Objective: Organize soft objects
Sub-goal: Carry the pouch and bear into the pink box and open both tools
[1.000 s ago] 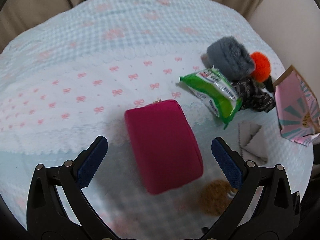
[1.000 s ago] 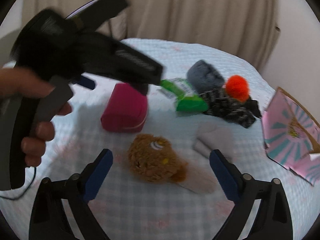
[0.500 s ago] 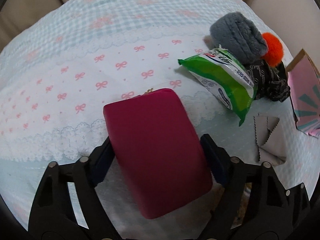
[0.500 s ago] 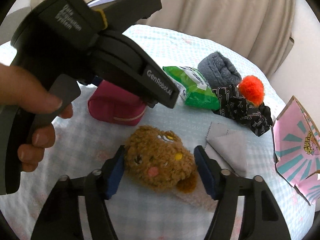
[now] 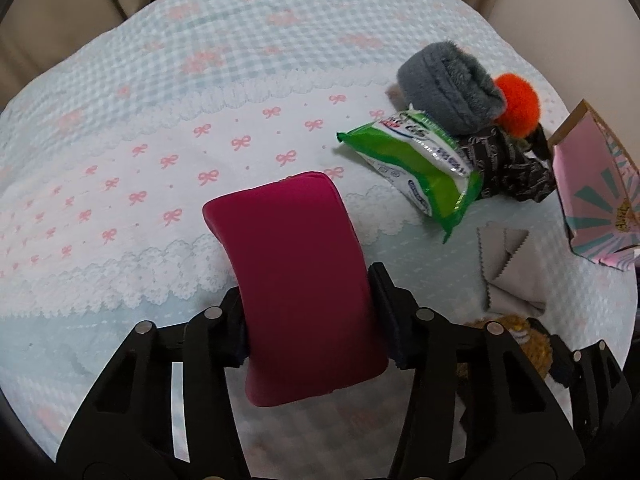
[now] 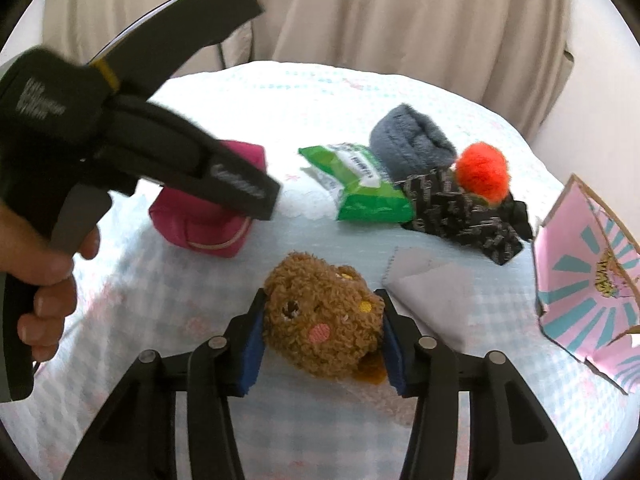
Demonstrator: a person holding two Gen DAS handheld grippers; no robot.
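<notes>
A magenta pouch point(image 5: 300, 280) lies on the pale blue cloth, and my left gripper point(image 5: 308, 324) is closing on it, both pads pressing into its sides so that it pinches inward. The same pouch point(image 6: 208, 220) shows in the right wrist view behind the left gripper's black body point(image 6: 120, 152), held by a hand point(image 6: 44, 292). My right gripper point(image 6: 322, 340) is closing on a brown plush toy point(image 6: 324, 320), its blue pads against the toy's two sides. The plush toy point(image 5: 524, 340) peeks out at the lower right of the left wrist view.
A green wipes packet point(image 5: 416, 168), a grey fuzzy roll point(image 5: 448, 84), an orange pompom point(image 5: 518, 104) and a black patterned cloth point(image 5: 508, 168) crowd the far right. A grey folded cloth point(image 6: 432, 292) lies by the plush toy. A pink box point(image 6: 592, 272) stands at the right edge.
Both grippers have gone from wide open to closed in on their objects: the left onto the magenta pouch, the right onto the brown plush toy. The pouch now bulges between the pads.
</notes>
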